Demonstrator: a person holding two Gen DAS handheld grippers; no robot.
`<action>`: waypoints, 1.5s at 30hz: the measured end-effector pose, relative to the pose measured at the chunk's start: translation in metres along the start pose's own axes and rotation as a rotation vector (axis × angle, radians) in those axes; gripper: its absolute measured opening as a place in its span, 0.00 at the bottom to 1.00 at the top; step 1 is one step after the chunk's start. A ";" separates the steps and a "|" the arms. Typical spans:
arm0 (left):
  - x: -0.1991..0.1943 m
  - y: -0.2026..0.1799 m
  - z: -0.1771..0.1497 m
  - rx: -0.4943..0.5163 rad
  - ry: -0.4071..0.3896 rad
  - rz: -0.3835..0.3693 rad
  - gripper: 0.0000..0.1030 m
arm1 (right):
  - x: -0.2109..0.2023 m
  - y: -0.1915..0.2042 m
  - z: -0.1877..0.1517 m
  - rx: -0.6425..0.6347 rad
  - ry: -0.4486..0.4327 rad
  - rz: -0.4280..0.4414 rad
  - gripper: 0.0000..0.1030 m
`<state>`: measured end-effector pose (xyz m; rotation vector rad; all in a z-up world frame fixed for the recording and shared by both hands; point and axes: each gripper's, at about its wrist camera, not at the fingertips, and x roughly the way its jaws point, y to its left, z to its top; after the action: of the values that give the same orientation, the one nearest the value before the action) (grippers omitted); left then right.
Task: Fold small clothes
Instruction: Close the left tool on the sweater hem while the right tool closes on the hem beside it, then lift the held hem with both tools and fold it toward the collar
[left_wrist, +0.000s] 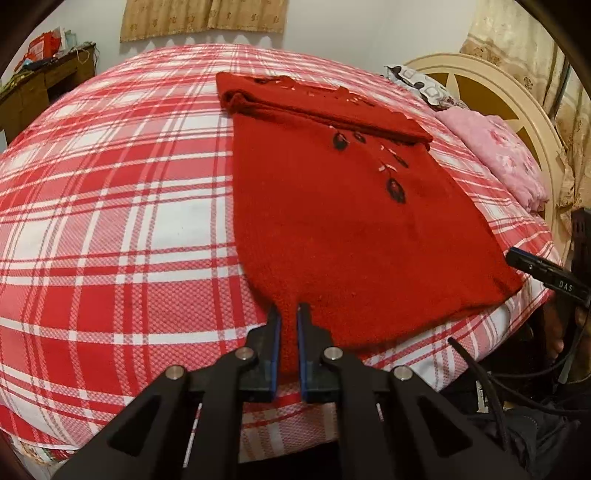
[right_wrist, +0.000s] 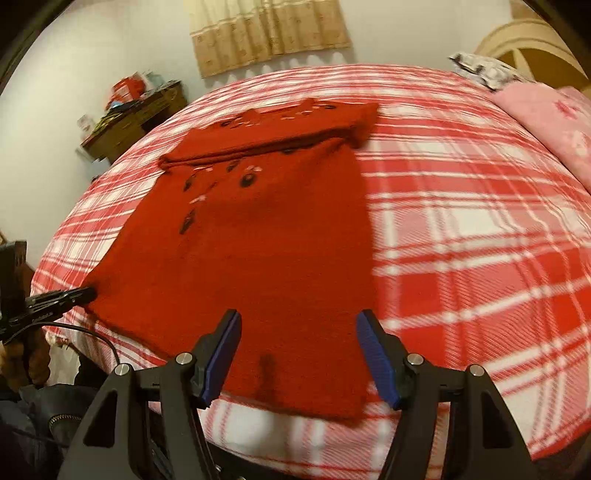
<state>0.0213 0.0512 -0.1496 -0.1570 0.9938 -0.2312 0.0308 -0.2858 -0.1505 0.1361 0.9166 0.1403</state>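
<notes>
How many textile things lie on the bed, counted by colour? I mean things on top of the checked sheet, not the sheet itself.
Red: 1, the knitted sweater, whose near hem corner the left hand-held gripper pinches.
Pink: 1, the folded blanket by the headboard.
White with dark pattern: 1, the cloth behind the pink one; what it is I cannot tell.
Total: 3

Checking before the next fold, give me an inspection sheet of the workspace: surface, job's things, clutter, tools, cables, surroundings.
Surface: bed with red-and-white checked sheet.
Job's things: red knit sweater lying flat, sleeves folded across the chest, hem nearest the tools.
Clutter: pink pillow by the headboard.
Tools: left tool shut on the sweater's hem corner; right tool open above the hem, nothing gripped.
Cables: black cables off the bed's near edge.
Surroundings: cluttered wooden desk, curtain on the wall.
</notes>
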 end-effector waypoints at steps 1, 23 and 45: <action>0.000 0.001 0.000 -0.005 0.002 -0.003 0.08 | -0.001 -0.004 -0.002 0.011 0.004 0.000 0.64; 0.001 0.011 -0.004 -0.043 0.003 -0.042 0.08 | 0.008 -0.029 -0.027 0.124 0.004 0.148 0.09; -0.019 0.005 0.048 -0.036 -0.144 -0.092 0.08 | -0.043 -0.028 0.022 0.117 -0.248 0.203 0.08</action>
<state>0.0525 0.0624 -0.1092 -0.2492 0.8492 -0.2824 0.0244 -0.3223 -0.1086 0.3482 0.6619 0.2519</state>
